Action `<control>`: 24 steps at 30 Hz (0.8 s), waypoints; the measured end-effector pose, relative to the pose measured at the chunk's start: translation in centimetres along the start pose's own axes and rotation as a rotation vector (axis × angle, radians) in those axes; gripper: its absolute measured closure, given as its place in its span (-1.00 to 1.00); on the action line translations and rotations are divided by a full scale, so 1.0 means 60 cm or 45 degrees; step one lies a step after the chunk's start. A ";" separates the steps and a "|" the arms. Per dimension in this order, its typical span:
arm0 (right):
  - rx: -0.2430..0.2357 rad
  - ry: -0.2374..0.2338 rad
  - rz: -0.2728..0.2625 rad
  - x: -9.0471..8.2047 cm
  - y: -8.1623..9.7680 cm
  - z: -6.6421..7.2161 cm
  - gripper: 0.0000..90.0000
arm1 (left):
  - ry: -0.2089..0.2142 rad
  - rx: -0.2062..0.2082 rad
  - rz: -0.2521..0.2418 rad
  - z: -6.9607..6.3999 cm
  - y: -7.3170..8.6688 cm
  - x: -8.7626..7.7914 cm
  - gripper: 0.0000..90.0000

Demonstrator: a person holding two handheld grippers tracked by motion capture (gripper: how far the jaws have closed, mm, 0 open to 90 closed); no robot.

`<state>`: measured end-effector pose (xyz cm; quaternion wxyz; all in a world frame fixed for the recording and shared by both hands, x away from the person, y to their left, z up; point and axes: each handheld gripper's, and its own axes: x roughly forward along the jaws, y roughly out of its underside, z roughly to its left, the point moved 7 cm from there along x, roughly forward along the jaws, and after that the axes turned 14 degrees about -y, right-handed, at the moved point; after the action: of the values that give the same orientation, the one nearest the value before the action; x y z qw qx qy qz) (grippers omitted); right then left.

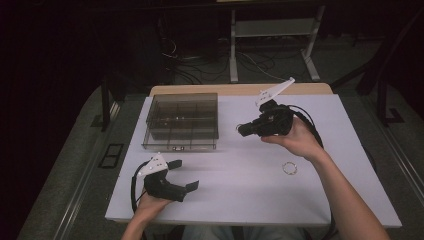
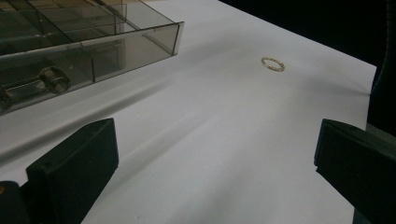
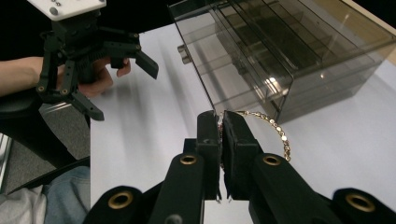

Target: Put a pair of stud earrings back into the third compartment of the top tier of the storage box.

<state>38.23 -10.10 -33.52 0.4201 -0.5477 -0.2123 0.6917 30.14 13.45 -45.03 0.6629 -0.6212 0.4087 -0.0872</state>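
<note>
right gripper [image 3: 220, 122] lifts a gold chain [image 3: 279, 132], jaws clamped on it, near the box [image 1: 183, 120]; left gripper [image 1: 183, 175] waits with jaws apart. the chain looks light, limp and slippery, best pinched across its links.

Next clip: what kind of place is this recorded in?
Probably a lab or a data-collection workspace rather than a home: a plain white table, loose cables on the floor behind it, a white metal frame, and dark surroundings.

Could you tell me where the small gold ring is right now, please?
The small gold ring lies flat on the white table, right side, just beneath the person's right wrist.
</note>
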 end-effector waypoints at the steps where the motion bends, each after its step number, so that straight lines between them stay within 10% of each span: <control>1: -0.003 -0.001 0.003 0.002 -0.004 0.000 0.89 | 0.000 -0.001 -0.003 0.000 -0.001 0.000 -1.00; 24: -0.081 -0.029 0.054 0.045 -0.077 -0.007 0.88 | -0.008 -0.002 -0.001 0.001 0.000 -0.001 -1.00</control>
<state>40.11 -5.41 -31.76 0.3853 -0.5574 -0.2273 0.6994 30.13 13.52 -44.98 0.6638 -0.6222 0.4063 -0.0851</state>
